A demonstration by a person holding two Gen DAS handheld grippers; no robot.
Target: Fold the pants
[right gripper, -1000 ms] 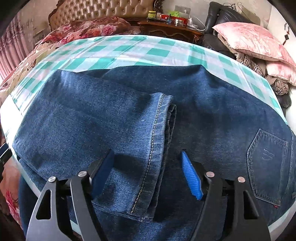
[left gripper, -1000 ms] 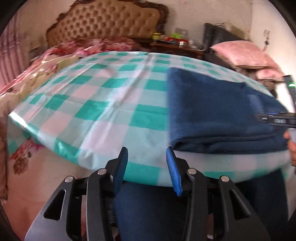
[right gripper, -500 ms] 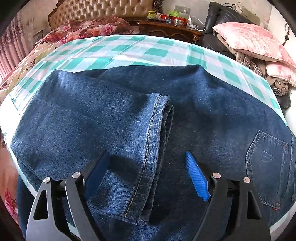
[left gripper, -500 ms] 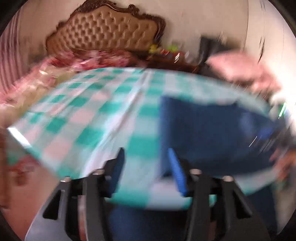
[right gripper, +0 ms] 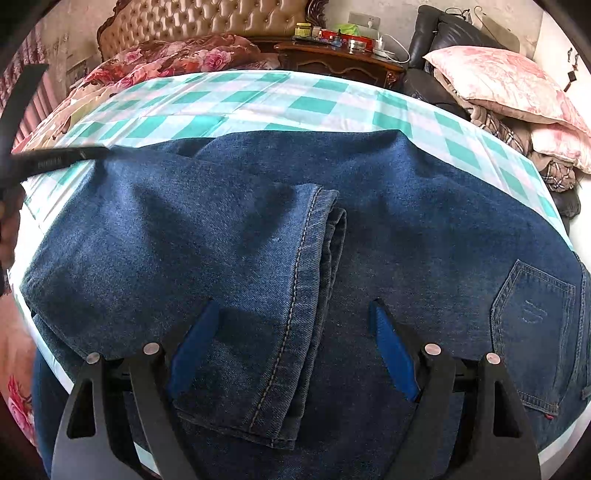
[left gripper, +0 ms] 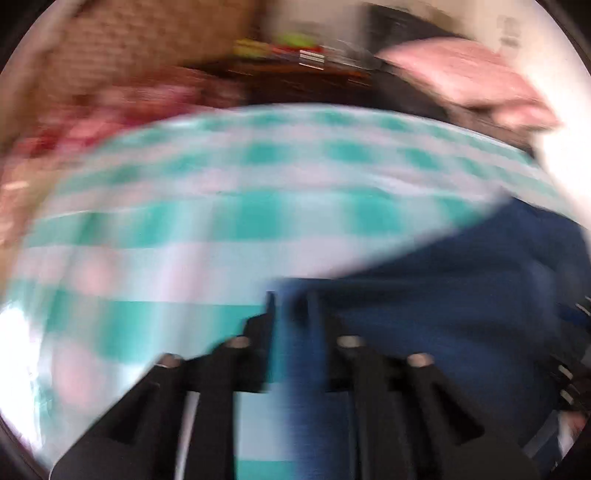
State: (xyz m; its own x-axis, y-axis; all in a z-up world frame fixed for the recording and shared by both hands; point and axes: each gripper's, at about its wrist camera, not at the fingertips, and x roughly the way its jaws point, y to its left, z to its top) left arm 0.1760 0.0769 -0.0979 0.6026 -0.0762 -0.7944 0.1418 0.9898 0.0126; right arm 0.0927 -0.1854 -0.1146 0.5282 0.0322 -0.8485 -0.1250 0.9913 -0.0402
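Dark blue jeans (right gripper: 221, 229) lie folded across a green-and-white checked cloth (right gripper: 258, 99), one leg doubled over so its stitched hem (right gripper: 317, 236) rests on top, with a back pocket (right gripper: 532, 325) at the right. My right gripper (right gripper: 295, 321) hovers open above that hem, pads well apart on either side of it. The left wrist view is heavily blurred: my left gripper (left gripper: 291, 306) stands partly open at the left corner of the jeans (left gripper: 461, 288), and I cannot tell if it touches them. Its dark finger (right gripper: 55, 158) shows at the far left in the right wrist view.
Behind the cloth are a tufted headboard (right gripper: 207, 22), floral bedding (right gripper: 177, 55) and a dark nightstand (right gripper: 332, 59) with small items. Pink pillows (right gripper: 509, 85) are piled at the back right. The cloth's front edge drops off just under the grippers.
My left gripper has swept right, from open cloth to the jeans' left corner, and now shows in the right wrist view. The right jaws have spread a little wider; the jeans have not moved.
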